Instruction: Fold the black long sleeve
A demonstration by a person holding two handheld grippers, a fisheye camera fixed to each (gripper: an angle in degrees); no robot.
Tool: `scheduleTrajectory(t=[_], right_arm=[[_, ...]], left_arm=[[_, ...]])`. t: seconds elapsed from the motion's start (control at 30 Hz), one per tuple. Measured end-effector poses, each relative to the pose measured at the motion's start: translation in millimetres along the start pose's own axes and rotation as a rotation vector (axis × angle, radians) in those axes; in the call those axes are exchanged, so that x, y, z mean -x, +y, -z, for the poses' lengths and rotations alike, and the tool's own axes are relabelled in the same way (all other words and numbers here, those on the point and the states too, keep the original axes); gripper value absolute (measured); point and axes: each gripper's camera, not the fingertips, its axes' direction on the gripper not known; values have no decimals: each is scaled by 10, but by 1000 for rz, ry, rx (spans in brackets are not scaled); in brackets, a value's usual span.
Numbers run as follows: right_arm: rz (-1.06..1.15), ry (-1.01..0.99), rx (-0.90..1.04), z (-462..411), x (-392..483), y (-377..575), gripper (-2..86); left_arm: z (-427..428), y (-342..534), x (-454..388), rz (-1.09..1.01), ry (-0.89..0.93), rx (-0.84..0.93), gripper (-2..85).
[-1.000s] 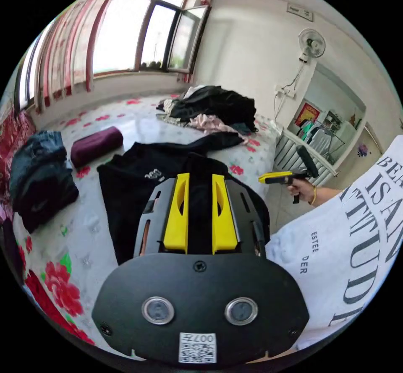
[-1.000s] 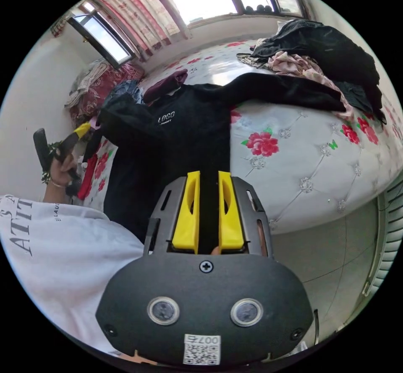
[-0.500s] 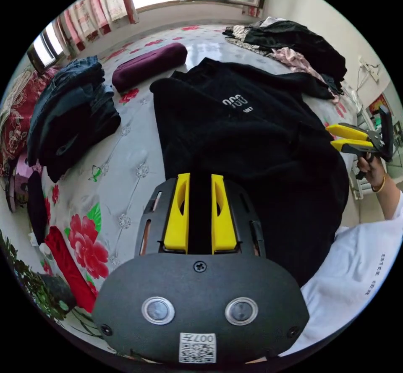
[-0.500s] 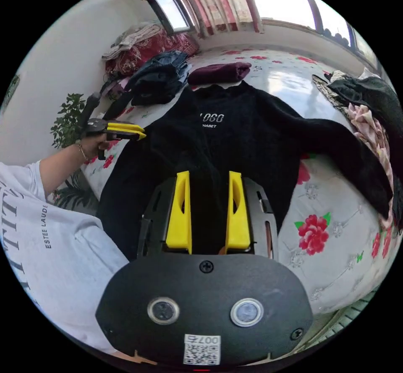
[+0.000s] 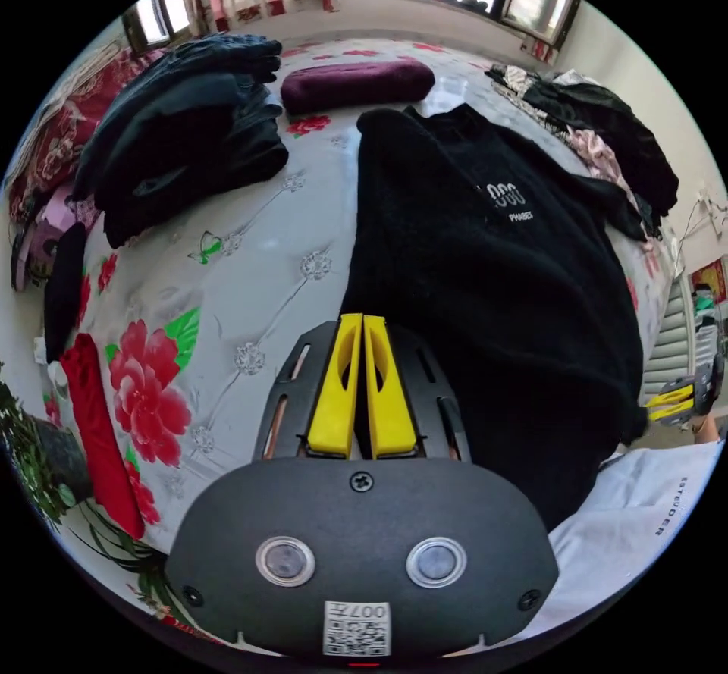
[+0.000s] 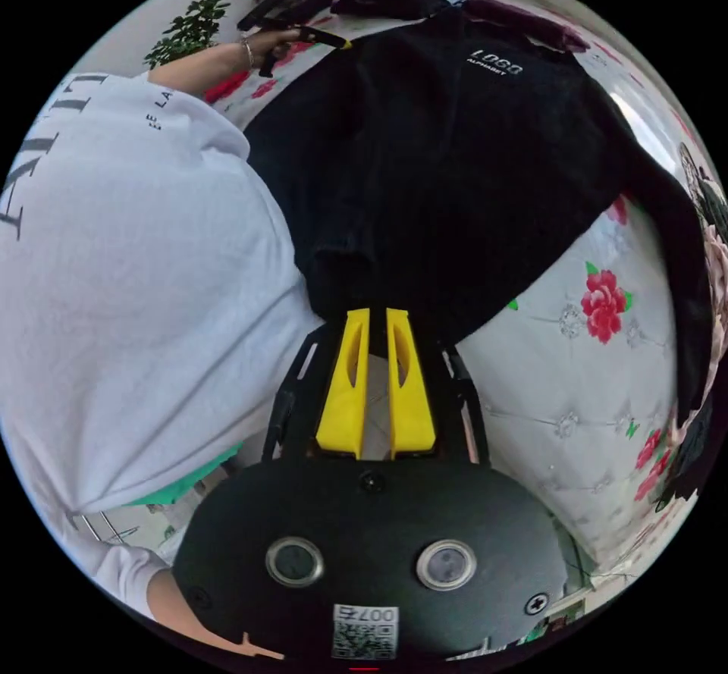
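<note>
The black long sleeve [image 5: 493, 264] lies face up on the flowered bed [image 5: 250, 287], white chest lettering showing, its hem towards the person. My left gripper [image 5: 362, 319] has its yellow jaws shut on the hem's left corner. In the right gripper view the same garment [image 6: 455, 158] spreads out with one sleeve [image 6: 682, 264] trailing to the right. My right gripper [image 6: 377, 311] is shut on the near hem edge, floor showing beneath the jaws. Each gripper also appears in the other's view: the right gripper [image 5: 671, 405] and the left gripper [image 6: 318, 36], held in a hand.
A maroon roll [image 5: 356, 83] and a pile of dark folded clothes [image 5: 182, 136] lie beyond the garment. Loose clothes [image 5: 607, 136] heap at the far right. A red cloth [image 5: 98, 431] hangs off the bed's edge. The person's white shirt [image 6: 129, 272] is close by.
Both grippers dropped from above the garment to its near hem. Their jaws, open half a second ago, have closed on the hem edge.
</note>
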Motion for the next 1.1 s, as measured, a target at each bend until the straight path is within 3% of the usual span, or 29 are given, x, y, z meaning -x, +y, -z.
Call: scheduleTrajectory(t=[0.13, 0.27, 0.43, 0.5, 0.57, 0.63, 0.73, 0.87, 0.97, 1.1], right_arm=[[-140, -28, -194, 231, -76, 42, 27], [-247, -181, -339, 294, -273, -113, 35], [-120, -200, -286, 207, 5, -455, 31], [-11, -197, -207, 119, 200, -599, 25], [111, -222, -95, 4, 414, -721, 19], [115, -187, -90, 63, 431, -718, 20], [13, -196, -176, 314, 241, -618, 28], [-216, -106, -369, 591, -67, -427, 38], [-240, -166, -203, 293, -183, -578, 40], [-316, -210, -318, 530, -393, -511, 42]], left_arm=[[326, 74, 158, 37, 19, -104, 20], [545, -323, 13, -69, 75, -186, 76], [190, -1106, -332, -176, 65, -126, 93], [-148, -1326, -391, -169, 2, -53, 89], [-672, -1452, -326, -125, -177, 87, 69], [-631, -1415, -137, -58, -117, -8, 64], [-587, -1428, 227, 79, 14, 4, 52], [-309, -1219, 554, 158, -33, -73, 40], [-42, -905, 719, 154, 18, -131, 55], [248, -320, 774, 151, 64, -165, 55]])
